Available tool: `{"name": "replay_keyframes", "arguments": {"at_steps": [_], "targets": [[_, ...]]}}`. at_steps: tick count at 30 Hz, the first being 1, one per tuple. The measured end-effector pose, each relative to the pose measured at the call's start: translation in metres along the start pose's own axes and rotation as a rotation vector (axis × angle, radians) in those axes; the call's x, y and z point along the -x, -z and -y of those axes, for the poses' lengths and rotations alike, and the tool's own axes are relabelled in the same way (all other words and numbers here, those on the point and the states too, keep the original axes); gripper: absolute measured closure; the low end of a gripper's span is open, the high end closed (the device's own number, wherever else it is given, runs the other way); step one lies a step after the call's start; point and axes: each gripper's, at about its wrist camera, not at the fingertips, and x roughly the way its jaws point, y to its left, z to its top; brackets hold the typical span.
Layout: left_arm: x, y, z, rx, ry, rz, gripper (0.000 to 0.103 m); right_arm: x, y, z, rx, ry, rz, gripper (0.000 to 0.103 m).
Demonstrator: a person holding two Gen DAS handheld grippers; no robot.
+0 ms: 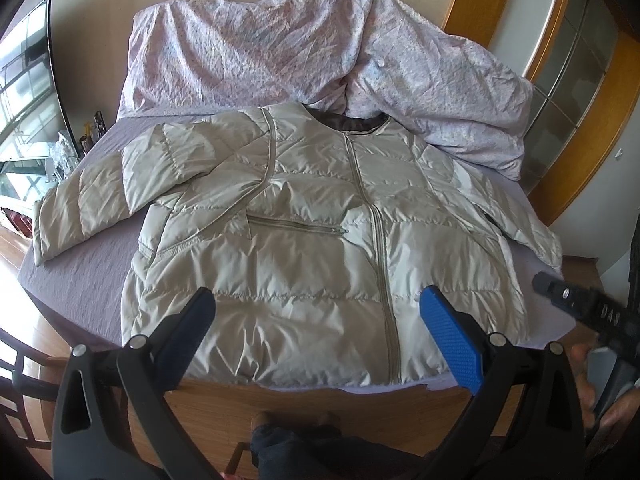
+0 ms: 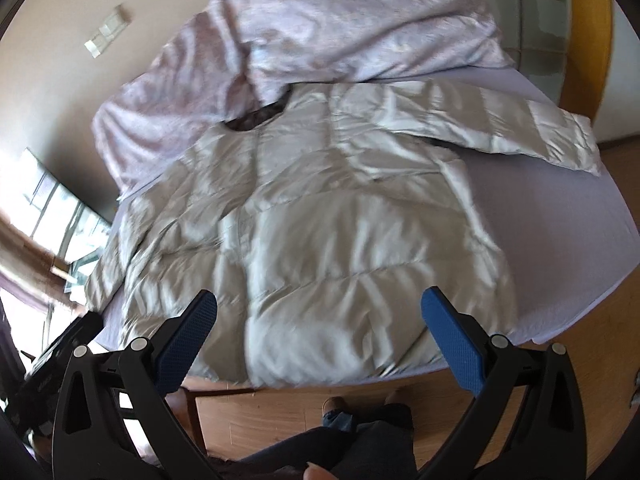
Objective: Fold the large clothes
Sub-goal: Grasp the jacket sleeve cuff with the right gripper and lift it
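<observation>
A pale beige quilted puffer jacket (image 1: 304,216) lies front up and zipped on the lilac bed sheet (image 1: 80,264), collar toward the far side and hem at the near edge. Its one sleeve (image 1: 100,196) spreads out to the left; the other sleeve (image 2: 520,128) stretches to the right. My left gripper (image 1: 316,304) hovers open above the hem, nothing between its blue pads (image 1: 448,332). In the blurred right wrist view the jacket (image 2: 320,220) fills the middle and my right gripper (image 2: 320,308) stands open over the hem, empty.
A crumpled floral duvet (image 1: 300,48) is heaped at the head of the bed. A glass cabinet (image 1: 28,92) stands left, a wooden framed door (image 1: 568,64) right. The person's legs and feet (image 2: 352,412) stand on wood floor at the bed's foot.
</observation>
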Motion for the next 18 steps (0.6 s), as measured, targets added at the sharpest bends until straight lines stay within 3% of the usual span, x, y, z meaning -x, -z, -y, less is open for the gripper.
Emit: {"name": "replay_keyframes", "arguments": {"at_steps": [11, 18], "targets": [[-0.045, -0.023, 0.012, 0.011, -0.058, -0.035, 0.002, -0.039, -0.083, 0.139, -0.224, 0.207, 0.034, 0.001], [-0.062, -0.032, 0.022, 0.027, -0.087, -0.05, 0.002, -0.054, -0.129, 0.243, -0.348, 0.336, 0.06, 0.011]]}}
